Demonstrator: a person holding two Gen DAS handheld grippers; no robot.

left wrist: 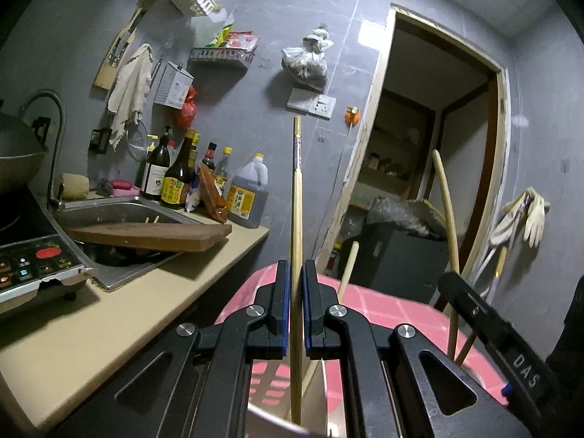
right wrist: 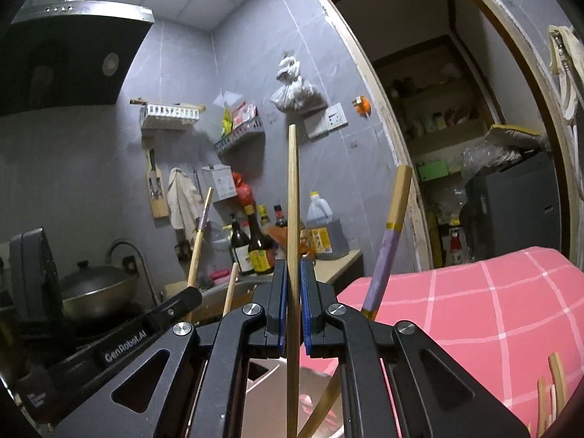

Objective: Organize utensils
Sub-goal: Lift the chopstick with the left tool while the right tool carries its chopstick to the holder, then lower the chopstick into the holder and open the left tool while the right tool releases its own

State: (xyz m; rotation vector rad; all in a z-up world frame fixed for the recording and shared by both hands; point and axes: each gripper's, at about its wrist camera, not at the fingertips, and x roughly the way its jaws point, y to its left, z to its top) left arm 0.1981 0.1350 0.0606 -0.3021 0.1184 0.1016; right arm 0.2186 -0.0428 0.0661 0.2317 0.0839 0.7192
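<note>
Left wrist: bottles (left wrist: pixel 175 179) beside sink (left wrist: pixel 120 211).

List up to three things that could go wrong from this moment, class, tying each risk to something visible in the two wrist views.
1. Each gripper, left and right, pinches one chopstick near its lower part, so the long upper part could pivot or slip.
2. Both grippers work close together over the pink checked cloth; they could collide.
3. Other chopsticks stand nearby and could get knocked.

Left gripper (left wrist: pixel 295 284) fingers (left wrist: pixel 281 303) clamping upright chopstick (left wrist: pixel 296 197), pink checked cloth (left wrist: pixel 394 310) below, sink (left wrist: pixel 120 208) left.
</note>
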